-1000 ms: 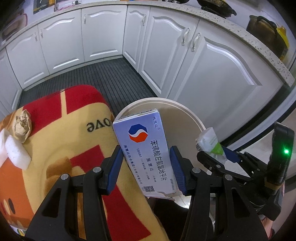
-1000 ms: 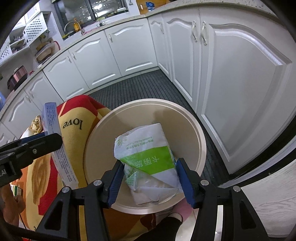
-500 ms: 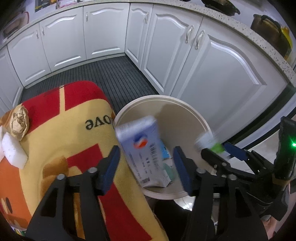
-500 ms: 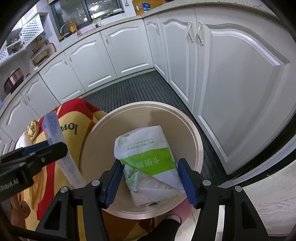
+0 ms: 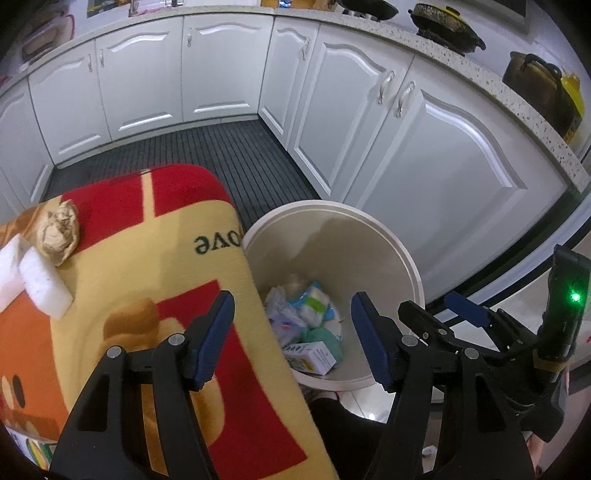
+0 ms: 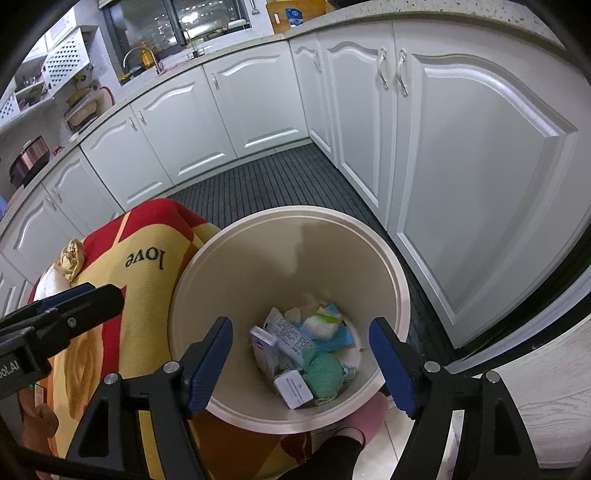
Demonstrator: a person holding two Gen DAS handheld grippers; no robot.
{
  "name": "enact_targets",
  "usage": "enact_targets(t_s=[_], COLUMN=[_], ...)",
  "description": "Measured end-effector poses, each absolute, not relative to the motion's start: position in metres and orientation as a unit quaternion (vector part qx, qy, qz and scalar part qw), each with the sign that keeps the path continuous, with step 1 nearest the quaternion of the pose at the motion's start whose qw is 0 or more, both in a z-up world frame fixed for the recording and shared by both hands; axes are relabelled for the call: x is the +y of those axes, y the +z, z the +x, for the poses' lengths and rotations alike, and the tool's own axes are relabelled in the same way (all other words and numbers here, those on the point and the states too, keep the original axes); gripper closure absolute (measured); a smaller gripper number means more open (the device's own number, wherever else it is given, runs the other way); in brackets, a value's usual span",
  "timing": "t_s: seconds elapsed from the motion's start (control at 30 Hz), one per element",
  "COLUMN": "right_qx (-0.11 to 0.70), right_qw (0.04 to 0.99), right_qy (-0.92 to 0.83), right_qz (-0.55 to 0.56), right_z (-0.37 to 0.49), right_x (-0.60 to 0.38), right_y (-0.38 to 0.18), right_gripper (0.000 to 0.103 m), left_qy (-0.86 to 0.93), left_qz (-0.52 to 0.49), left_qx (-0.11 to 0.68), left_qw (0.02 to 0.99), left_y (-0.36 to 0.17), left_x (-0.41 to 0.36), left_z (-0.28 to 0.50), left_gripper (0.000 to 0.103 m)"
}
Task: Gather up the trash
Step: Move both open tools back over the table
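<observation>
Left wrist view
Room: a kitchen corner with white panelled cabinet doors (image 5: 424,147) running round under a speckled stone worktop (image 5: 480,70); dark pans (image 5: 447,27) stand on that worktop.
Floor: dark ribbed matting (image 5: 207,151) in front of the cabinets.
Surface: a red, yellow and orange printed fleece blanket (image 5: 155,266) reading "love", draped over something hidden, just beside the bin.
On the blanket: a crumpled brown paper ball (image 5: 59,232) touching white foam blocks (image 5: 33,280).
Bin: a round cream plastic trash bin (image 5: 388,251), upright on the floor, rim against the blanket edge.
Trash: a heap of small boxes and wrappers (image 5: 306,325) at the bin's bottom.
Left hand-held gripper (image 5: 291,332): released, blue pads spread with nothing between them, above the bin's near rim.
Right hand-held gripper (image 5: 436,310): seen from the side at the right.

Right wrist view
Room: the same white cabinets (image 6: 461,155), a tap (image 6: 142,55) and a window (image 6: 177,29) at the far worktop.
Floor: ribbed matting (image 6: 288,181).
Bin (image 6: 236,266): directly below.
Trash (image 6: 306,354): white boxes, a green cloth wad and blue-white packets on the bottom.
Right hand-held gripper (image 6: 301,358): jaws opening, empty, over the bin's mouth.
Left hand-held gripper (image 6: 74,306): at the left, over the blanket (image 6: 110,332).
Paper ball (image 6: 72,258): on the blanket's far side.
</observation>
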State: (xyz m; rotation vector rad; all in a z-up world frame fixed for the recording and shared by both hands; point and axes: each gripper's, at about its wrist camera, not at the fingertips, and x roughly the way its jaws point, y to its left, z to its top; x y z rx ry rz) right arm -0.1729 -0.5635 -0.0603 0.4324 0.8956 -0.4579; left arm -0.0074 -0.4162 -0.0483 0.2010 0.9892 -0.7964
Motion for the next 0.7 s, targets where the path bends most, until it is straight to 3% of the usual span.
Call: enact_targets(t_s=[0.37,0.7], right_qx=[0.422,0.424], right_qw=[0.864,0.874], right_qy=[-0.199,-0.16], right_qz=[0.191,0.172], right_z=[-0.172,-0.159], right_x=[-0.537,-0.495], right_y=[-0.046,-0.036], right_gripper=[0.029,0.029], left_qy=[-0.357,-0.331], left_qz=[0.095,0.099], left_qx=[0.448,0.48], left_qw=[0.814,0.806], left_y=[-0.041,-0.07], left_x=[-0.372,-0.309], left_z=[-0.026,-0.04], left_gripper=[0.038,0.038])
